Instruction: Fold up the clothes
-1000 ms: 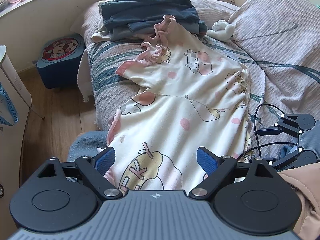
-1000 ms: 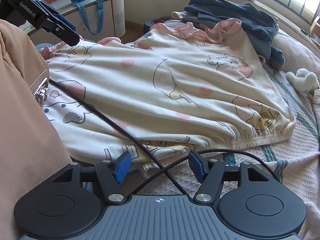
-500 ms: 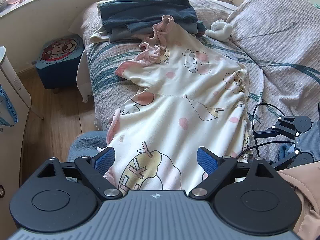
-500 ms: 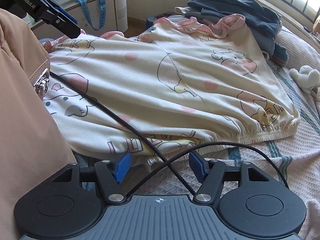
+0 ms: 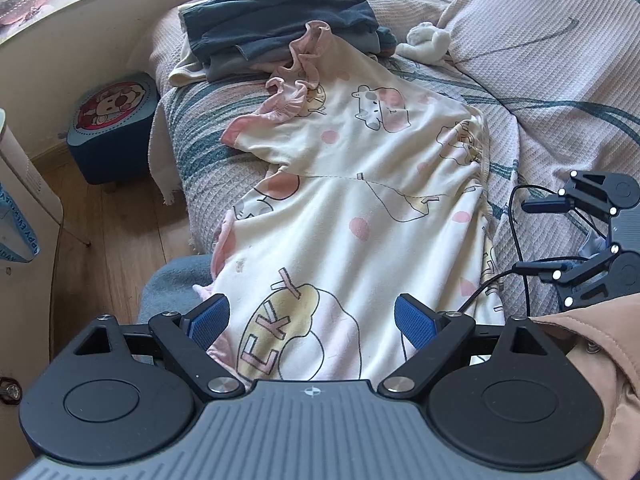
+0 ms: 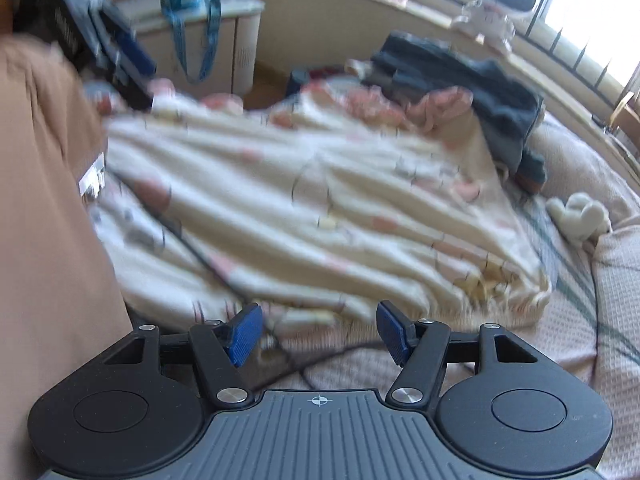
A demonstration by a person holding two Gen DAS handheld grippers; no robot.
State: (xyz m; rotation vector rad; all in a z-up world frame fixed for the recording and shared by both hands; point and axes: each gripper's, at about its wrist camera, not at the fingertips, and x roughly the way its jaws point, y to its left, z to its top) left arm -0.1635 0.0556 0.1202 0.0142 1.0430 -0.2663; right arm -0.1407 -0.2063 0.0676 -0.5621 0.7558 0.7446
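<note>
A cream dress (image 5: pixel 360 208) with pink dots, cartoon prints and a pink ruffled collar lies spread along the bed. My left gripper (image 5: pixel 312 320) hangs open over its near end, blue pads wide apart and nothing pressed between them. The right wrist view is blurred by motion. My right gripper (image 6: pixel 319 334) stands open at the dress's (image 6: pixel 320 208) side hem, with only black cables crossing between its pads. The right gripper (image 5: pixel 592 236) also shows at the right edge of the left wrist view. The left gripper (image 6: pixel 112 52) shows at the top left of the right wrist view.
A pile of dark blue clothes (image 5: pixel 280 16) lies at the dress's far end, next to a white stuffed toy (image 5: pixel 424 40) and a pillow (image 5: pixel 540 40). A blue stool (image 5: pixel 112 120) stands on the wooden floor. A white cabinet (image 6: pixel 208 40) is behind. A tan sleeve (image 6: pixel 48 240) fills the left side.
The right wrist view has tilted up and blurred as my right gripper lifts a little. The dress now looks rippled there. My left gripper has stayed in place and open.
</note>
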